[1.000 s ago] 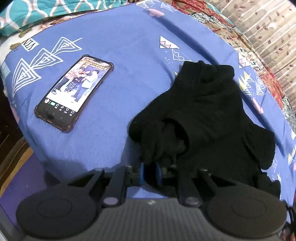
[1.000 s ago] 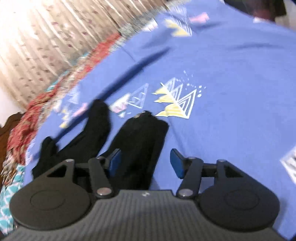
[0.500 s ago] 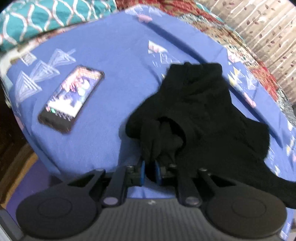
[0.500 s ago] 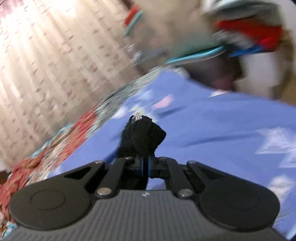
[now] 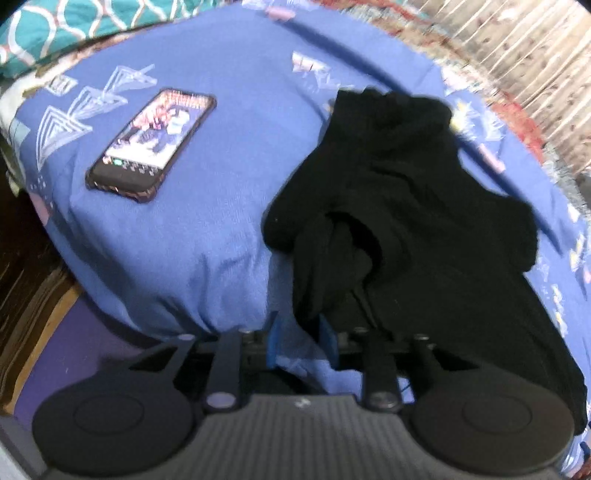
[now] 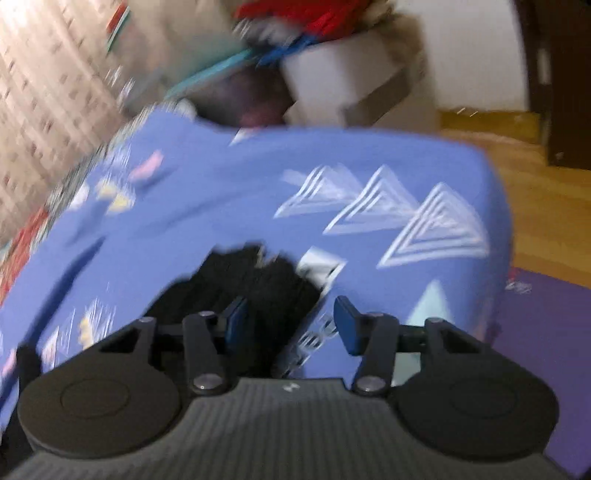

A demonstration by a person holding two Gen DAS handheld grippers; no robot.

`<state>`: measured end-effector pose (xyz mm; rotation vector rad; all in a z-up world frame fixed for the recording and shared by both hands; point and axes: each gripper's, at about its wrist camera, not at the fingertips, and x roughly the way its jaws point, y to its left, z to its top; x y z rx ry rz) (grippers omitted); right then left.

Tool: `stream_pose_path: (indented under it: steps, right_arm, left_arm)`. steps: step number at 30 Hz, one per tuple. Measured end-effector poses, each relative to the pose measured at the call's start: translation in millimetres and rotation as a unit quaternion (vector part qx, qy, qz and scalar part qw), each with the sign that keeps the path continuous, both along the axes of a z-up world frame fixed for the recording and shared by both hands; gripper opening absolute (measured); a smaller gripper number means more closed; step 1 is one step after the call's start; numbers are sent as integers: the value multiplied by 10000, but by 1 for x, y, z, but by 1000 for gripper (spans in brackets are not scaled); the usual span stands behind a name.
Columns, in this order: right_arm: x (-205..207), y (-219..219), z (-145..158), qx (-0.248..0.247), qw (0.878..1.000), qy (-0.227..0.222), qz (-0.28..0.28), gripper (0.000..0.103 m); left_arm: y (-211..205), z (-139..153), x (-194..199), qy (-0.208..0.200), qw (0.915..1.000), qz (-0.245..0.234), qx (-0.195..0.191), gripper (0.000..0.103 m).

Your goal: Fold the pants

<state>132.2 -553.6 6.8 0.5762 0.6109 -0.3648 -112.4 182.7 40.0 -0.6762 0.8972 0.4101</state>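
Black pants (image 5: 399,206) lie crumpled on the blue patterned bedsheet (image 5: 221,155) near the bed's front edge. My left gripper (image 5: 301,339) sits at the bed edge with its jaws partly apart; a bunched end of the pants hangs just in front of and between the pads, and the grip on it is loose. In the blurred right wrist view, a pants end (image 6: 255,280) lies on the sheet (image 6: 221,192) in front of my right gripper (image 6: 288,325), which is open and empty.
A phone (image 5: 151,144) with a lit screen lies on the sheet left of the pants. A teal patterned pillow (image 5: 74,26) is at the back left. A curtain (image 5: 535,55) hangs at the right. Wooden floor (image 6: 535,192) and a purple mat (image 6: 546,350) lie beyond the bed corner.
My right gripper closed on the pants end, carried it across the bed, and has now opened and let it go. My left gripper's jaws have widened from tightly shut.
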Motion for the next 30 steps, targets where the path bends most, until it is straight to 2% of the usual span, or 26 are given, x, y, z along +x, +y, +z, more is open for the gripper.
stream_pose_path:
  steps: [2, 4, 7, 9, 11, 13, 15, 17, 19, 20, 22, 25, 28, 30]
  right_arm:
    - [-8, -3, 15, -162, 9994, -152, -262, 54]
    - [-12, 3, 33, -322, 9985, -431, -128, 54]
    - [-6, 29, 57, -549, 9945, -722, 532, 54]
    - [-6, 58, 59, -517, 9898, -758, 1087, 54]
    - [3, 93, 56, -429, 9816, -642, 1748, 52]
    - [9, 132, 42, -352, 9675, -429, 2467, 44]
    - [13, 174, 23, -241, 9483, -145, 3160, 37]
    - [11, 208, 8, -149, 9289, 82, 3699, 35]
    - [7, 238, -8, -161, 9095, 332, 4140, 35]
    - [7, 249, -16, -177, 9013, 479, 4302, 35]
    - [8, 264, -32, -164, 8894, 828, 4492, 37]
    - [0, 269, -35, -378, 8866, 755, 4547, 37]
    - [8, 254, -29, -213, 8871, 789, 4542, 36]
    - [12, 244, -31, -1, 8902, 810, 4483, 36]
  left_arm:
    - [5, 8, -17, -377, 9993, 79, 12, 25]
    - [13, 19, -29, -790, 9967, 158, 68, 25]
    - [20, 32, -31, -1261, 9916, 187, 209, 23]
    - [17, 37, -19, -1417, 9897, 51, 200, 23]
    - [9, 33, -4, -1404, 9898, -158, 206, 23]
    - [1, 24, 8, -1280, 9909, -322, 277, 21]
    - [-6, 9, 20, -1063, 9930, -443, 260, 20]
    - [-9, -9, 31, -712, 9962, -484, 152, 16]
    - [-9, -30, 41, -110, 9986, -477, 182, 9]
    - [-10, -37, 41, -28, 9987, -464, 212, 9]
    - [-7, -37, 38, -128, 9984, -498, 216, 9]
    - [-2, -32, 35, -201, 9985, -504, 88, 9]
    - [8, -18, 24, -717, 9959, -502, -210, 9]
    - [10, -4, 19, -1066, 9931, -456, -152, 9]
